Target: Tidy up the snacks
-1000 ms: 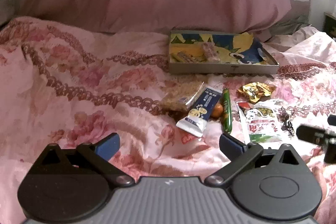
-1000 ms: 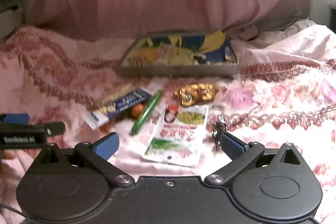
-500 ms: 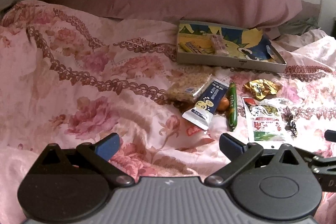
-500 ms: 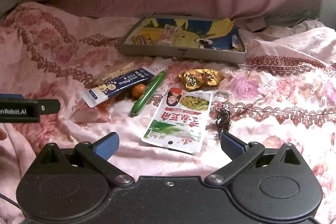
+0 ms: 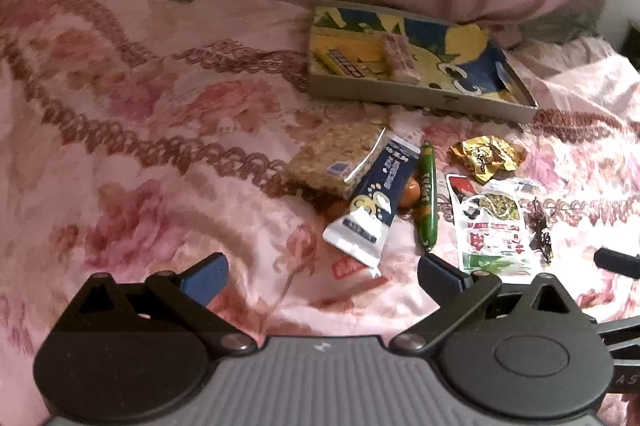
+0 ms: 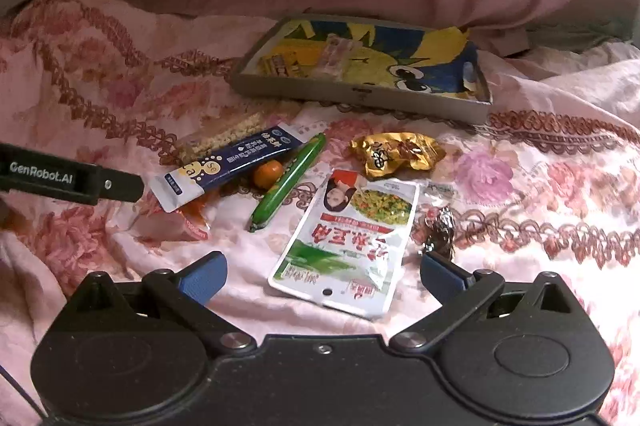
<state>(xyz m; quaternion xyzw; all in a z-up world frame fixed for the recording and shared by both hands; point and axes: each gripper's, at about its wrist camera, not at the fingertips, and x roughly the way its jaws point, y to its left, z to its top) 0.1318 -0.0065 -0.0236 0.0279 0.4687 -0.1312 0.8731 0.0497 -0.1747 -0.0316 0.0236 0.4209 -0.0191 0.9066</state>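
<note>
Snacks lie on a pink floral bedspread: a navy and white stick pack (image 5: 374, 196) (image 6: 224, 164), a green sausage (image 5: 427, 196) (image 6: 289, 180), a small orange sweet (image 6: 267, 173), a cereal bar (image 5: 334, 156), a gold wrapper (image 5: 484, 156) (image 6: 396, 152), a white and green pouch (image 5: 494, 230) (image 6: 352, 246) and a dark foil sweet (image 6: 438, 228). A shallow cartoon-print box (image 5: 420, 98) (image 6: 360, 98) behind them holds two small packs. My left gripper (image 5: 322, 272) is open and empty, just short of the stick pack. My right gripper (image 6: 322, 272) is open and empty over the pouch's near end.
A pink curtain hangs behind the bed. The left gripper's finger (image 6: 72, 178) juts in at the left of the right wrist view. The right gripper's finger (image 5: 618, 262) shows at the right edge of the left wrist view.
Both grippers have moved forward and down towards the snacks, which now look larger and closer. Nothing has been picked up or shifted.
</note>
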